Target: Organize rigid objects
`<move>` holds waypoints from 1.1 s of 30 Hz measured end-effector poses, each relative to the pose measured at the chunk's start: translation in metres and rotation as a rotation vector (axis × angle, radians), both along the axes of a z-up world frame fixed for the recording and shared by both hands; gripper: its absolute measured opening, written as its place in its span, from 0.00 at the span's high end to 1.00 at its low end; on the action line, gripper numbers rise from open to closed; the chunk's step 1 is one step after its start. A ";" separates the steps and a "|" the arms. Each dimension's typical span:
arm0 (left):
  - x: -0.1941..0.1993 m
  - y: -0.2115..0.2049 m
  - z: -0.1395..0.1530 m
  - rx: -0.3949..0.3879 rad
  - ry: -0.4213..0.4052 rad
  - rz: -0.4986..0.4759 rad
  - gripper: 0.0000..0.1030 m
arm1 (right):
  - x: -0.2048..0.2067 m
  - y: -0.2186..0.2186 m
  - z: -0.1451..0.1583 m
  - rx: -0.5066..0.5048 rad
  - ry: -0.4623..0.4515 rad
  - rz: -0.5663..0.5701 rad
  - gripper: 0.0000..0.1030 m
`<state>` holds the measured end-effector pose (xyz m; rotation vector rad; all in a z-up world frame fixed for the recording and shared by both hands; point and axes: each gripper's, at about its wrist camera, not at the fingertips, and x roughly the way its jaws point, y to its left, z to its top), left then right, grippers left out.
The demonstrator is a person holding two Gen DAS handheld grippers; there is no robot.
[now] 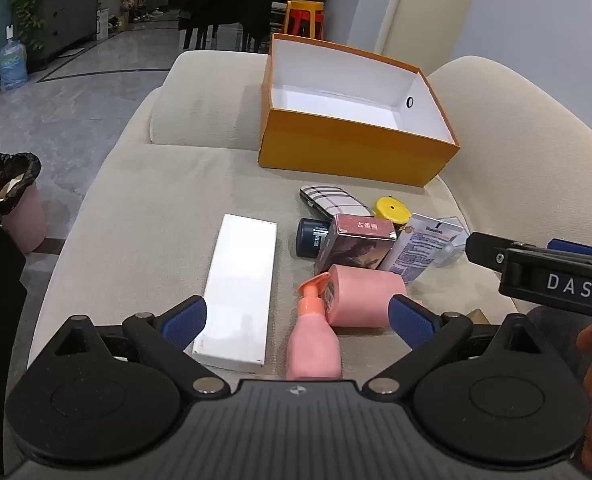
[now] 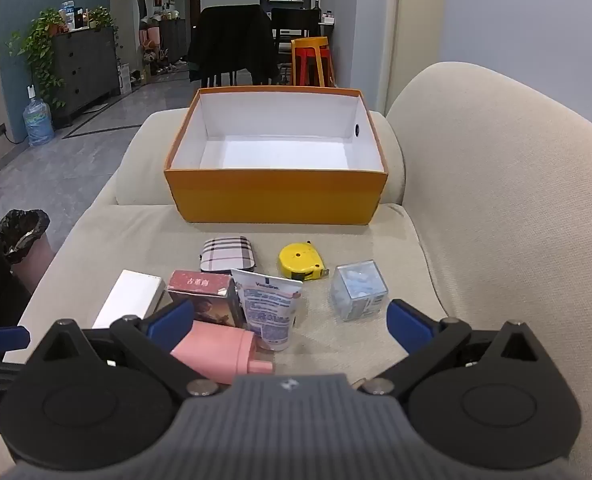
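- While both tools hang over a beige corded-fabric sofa seat point(image 2: 376, 240), grey tiled floor point(image 2: 75, 168) runs off to the left, with a water jug point(image 2: 37, 120), dark drawers under trailing plants, and red and yellow stools point(image 2: 312, 60) far back.
- Left of the tools, a pink bin with a black liner point(image 1: 13, 196) stands on the floor.
- Left gripper point(image 1: 298, 322): jaws spread wide, blue pads clear of everything, nothing held.
- Just ahead of its left finger lies a long flat white box point(image 1: 241, 292), smooth card.
- Between its fingers, a glossy pink pump bottle point(image 1: 314, 344) lies on its side, touching a pink cylinder point(image 1: 366, 296) beside it.
- Beyond those, a dark round jar point(image 1: 310, 238), a red printed carton point(image 1: 356, 248) and a white squeeze tube point(image 1: 416, 248) crowd together, with a plaid case point(image 1: 332, 200) behind them.
- Well ahead sits an orange open box point(image 2: 275, 196), rectangular card, white inside, empty.
- Right gripper point(image 2: 289, 324): also fully apart, gripping nothing.
- Ahead of its gap, a yellow tape measure point(image 2: 300, 266); nearer its right finger, a clear plastic cube point(image 2: 358, 290) with pale blue pieces inside.
- Right of everything, the rounded sofa back point(image 2: 496, 200) rises.
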<state>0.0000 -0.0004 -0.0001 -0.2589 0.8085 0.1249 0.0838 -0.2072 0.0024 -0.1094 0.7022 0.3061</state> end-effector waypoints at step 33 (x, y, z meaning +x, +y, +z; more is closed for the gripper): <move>-0.002 0.001 0.001 -0.018 -0.001 -0.002 0.00 | -0.002 0.002 0.002 0.003 -0.005 0.005 0.02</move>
